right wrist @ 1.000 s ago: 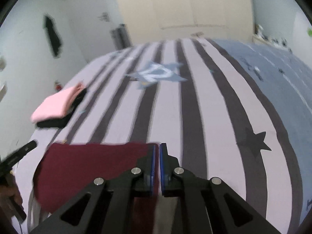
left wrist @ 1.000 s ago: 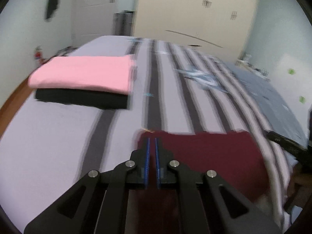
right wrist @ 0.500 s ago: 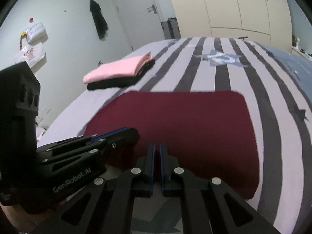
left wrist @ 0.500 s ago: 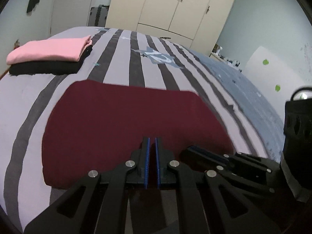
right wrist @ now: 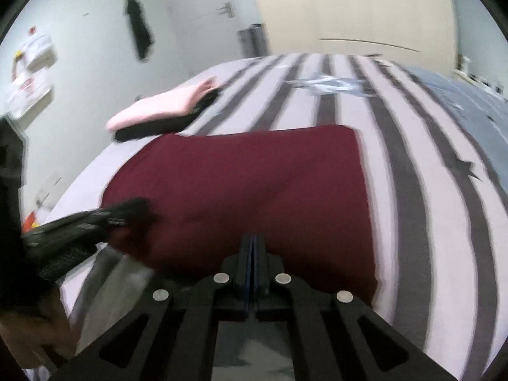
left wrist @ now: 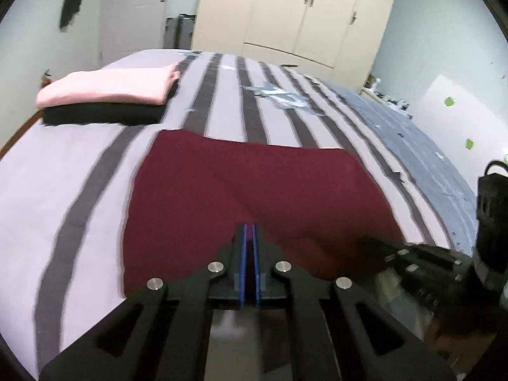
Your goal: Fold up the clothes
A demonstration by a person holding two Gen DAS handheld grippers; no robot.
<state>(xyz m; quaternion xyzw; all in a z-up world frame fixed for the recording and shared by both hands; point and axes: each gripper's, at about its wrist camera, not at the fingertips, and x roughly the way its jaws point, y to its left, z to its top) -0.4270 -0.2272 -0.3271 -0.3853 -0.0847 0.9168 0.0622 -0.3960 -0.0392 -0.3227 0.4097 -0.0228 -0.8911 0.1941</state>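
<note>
Covering the bed, a striped sheet (left wrist: 79,165) faces cream wardrobes (left wrist: 295,16).

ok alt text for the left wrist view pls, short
The shut left tool points down over the near edge of a maroon garment spread flat on a striped bed. A folded pink garment lies on a folded black one at the far left; the right tool enters at lower right.

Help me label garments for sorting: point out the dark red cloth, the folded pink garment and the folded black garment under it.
Dark red cloth (left wrist: 254,184), left wrist view, flat middle.
Folded pink garment (left wrist: 108,90), left wrist view, top face.
Folded black garment (left wrist: 101,116), left wrist view, front edge.
</note>
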